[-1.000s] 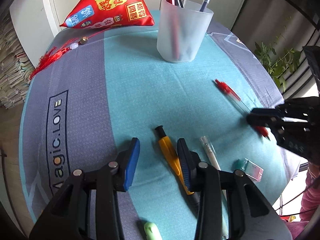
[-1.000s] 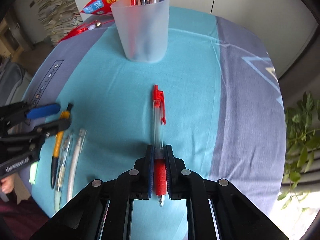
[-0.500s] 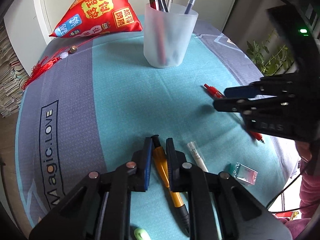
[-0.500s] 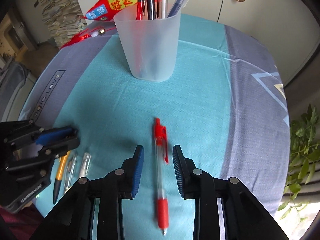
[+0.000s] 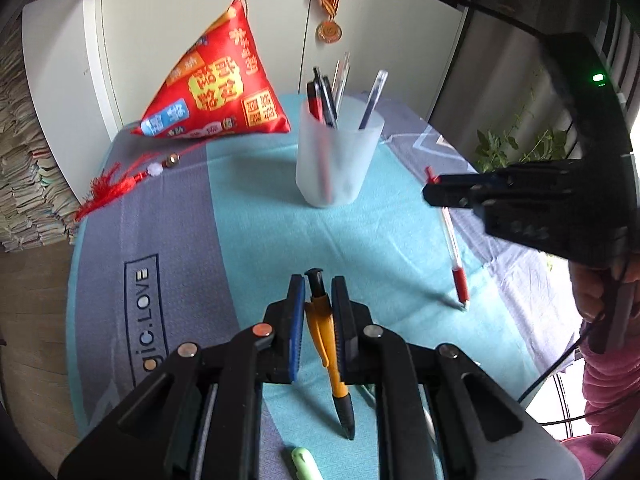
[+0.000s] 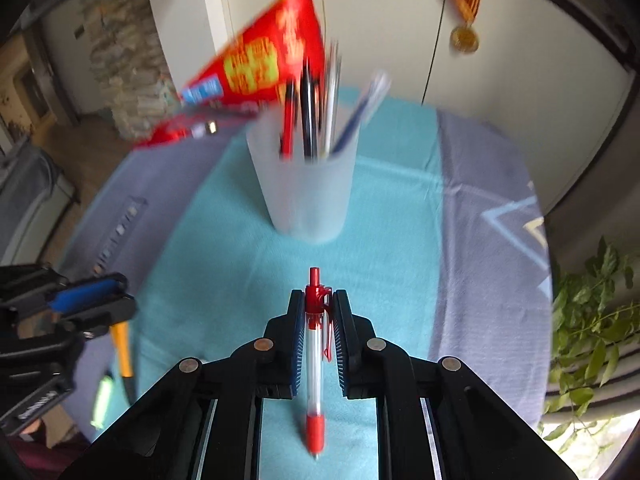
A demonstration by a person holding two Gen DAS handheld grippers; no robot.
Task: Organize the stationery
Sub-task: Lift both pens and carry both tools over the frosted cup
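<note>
My left gripper (image 5: 316,292) is shut on an orange pen (image 5: 326,340) near its black clicker end, the tip hanging down over the table. My right gripper (image 6: 318,306) is shut on a red and clear pen (image 6: 316,364) near its clip end, tip hanging down; it shows in the left wrist view (image 5: 454,244) too. A frosted pen cup (image 5: 336,160) with several pens stands on the teal cloth ahead of both grippers, also in the right wrist view (image 6: 308,196).
A red pyramid pouch (image 5: 216,92) with a tassel (image 5: 116,188) lies behind the cup. A green highlighter (image 5: 304,460) lies near the front edge. A plant (image 6: 592,328) stands off the table's right side. Stacked papers (image 5: 24,184) are at far left.
Both grippers closed on their pens near the top ends and lifted them off the cloth. The right gripper had let go of the red grip and re-gripped near the clip.
</note>
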